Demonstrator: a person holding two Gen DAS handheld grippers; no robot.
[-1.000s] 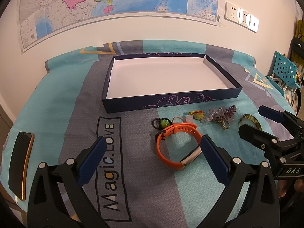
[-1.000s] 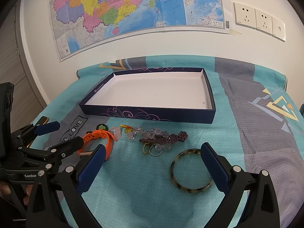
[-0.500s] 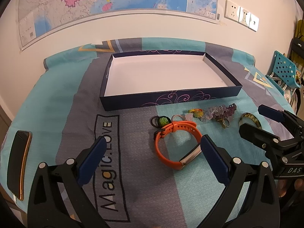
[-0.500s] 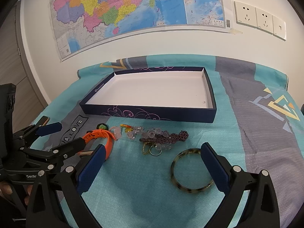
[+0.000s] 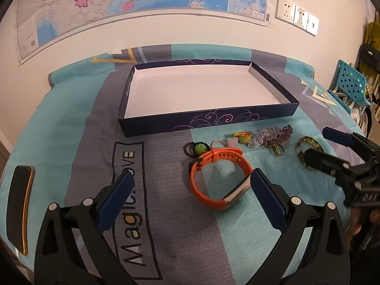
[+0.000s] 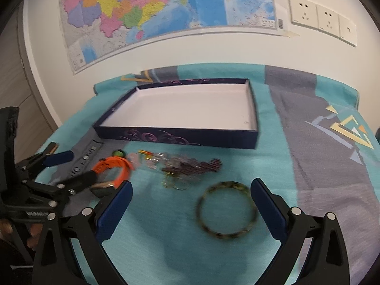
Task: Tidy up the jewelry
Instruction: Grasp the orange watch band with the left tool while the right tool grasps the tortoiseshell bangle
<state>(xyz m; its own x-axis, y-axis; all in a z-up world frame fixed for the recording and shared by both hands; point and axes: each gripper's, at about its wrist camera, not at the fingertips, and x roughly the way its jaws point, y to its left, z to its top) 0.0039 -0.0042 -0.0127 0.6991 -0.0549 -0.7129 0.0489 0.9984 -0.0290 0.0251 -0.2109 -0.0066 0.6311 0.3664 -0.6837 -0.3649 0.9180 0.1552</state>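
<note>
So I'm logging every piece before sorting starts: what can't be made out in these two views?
- Bead cluster, right wrist view: motion blur; pieces can't be counted.
- Mottled bangle, left wrist view: near side hidden behind the right gripper.
- Orange band, right wrist view: lower part covered by the left gripper.
- Phone, left wrist view: stretched by the fisheye edge; screen unreadable.
- Tray: far wall's pattern too small.

My left feed was sharp under warm, even room light. The right feed looked cooler and smeared by motion: the beads (image 6: 190, 166) and the bangle (image 6: 226, 210) were blurred. A soft shadow lay on the bedspread (image 6: 166, 249) below the right tongs (image 6: 190, 204). Both views bowed heavily, the map (image 5: 142, 0) curving, with black corners.
</note>
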